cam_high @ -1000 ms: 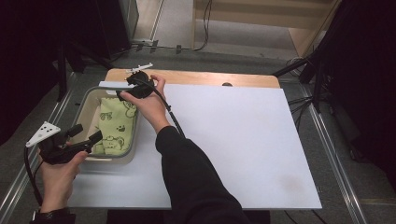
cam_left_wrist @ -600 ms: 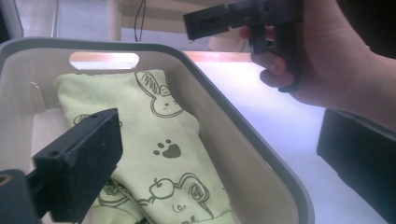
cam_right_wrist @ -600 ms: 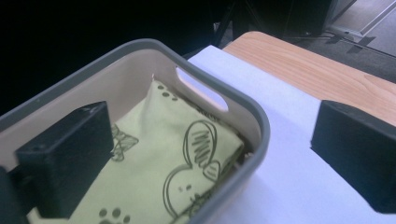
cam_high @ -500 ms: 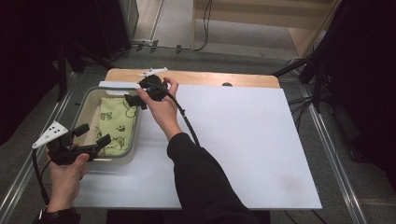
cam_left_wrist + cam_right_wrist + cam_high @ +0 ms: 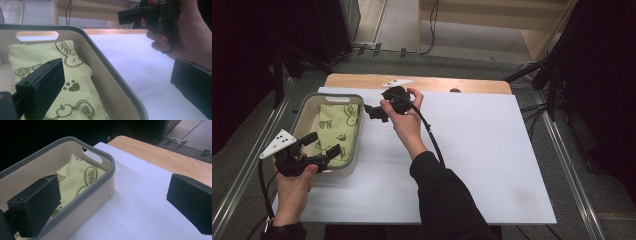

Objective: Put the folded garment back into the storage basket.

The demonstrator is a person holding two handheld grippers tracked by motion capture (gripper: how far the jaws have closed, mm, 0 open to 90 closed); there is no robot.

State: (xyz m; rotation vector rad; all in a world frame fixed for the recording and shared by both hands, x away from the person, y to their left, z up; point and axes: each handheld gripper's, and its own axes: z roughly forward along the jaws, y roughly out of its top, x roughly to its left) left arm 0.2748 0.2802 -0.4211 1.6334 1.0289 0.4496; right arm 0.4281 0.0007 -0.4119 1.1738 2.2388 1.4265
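A folded light-green cloth [image 5: 336,131] lies inside a beige basket [image 5: 304,110] with a grey rim, and the basket serves as the landmark here: it sits at the left edge of the white sheet [image 5: 482,160] covering the surface, its long axis running from the person's side towards the far wooden strip [image 5: 362,80]. The cloth's long axis follows the basket's, and it lies along the basket's right wall, its far end just short of the slot handle cut in the far wall. No brand, label or readable writing shows on anything; the cloth carries only dark-green line drawings, among them a rabbit head, a paw print and an apple, clearest in the left gripper view. The left tool [image 5: 323,144] hovers over the basket's near end, its jaws spread wide on either side of the right wall with nothing between the pads; one jaw stands above the cloth and the other is outside the rim over the white sheet. The right tool [image 5: 373,112] is held just to the right of the basket's far end, pointing back at it, jaws also wide and empty; its own view looks along the basket's right wall, one jaw over the cloth and one over the sheet. Both pairs of jaws have just been opening
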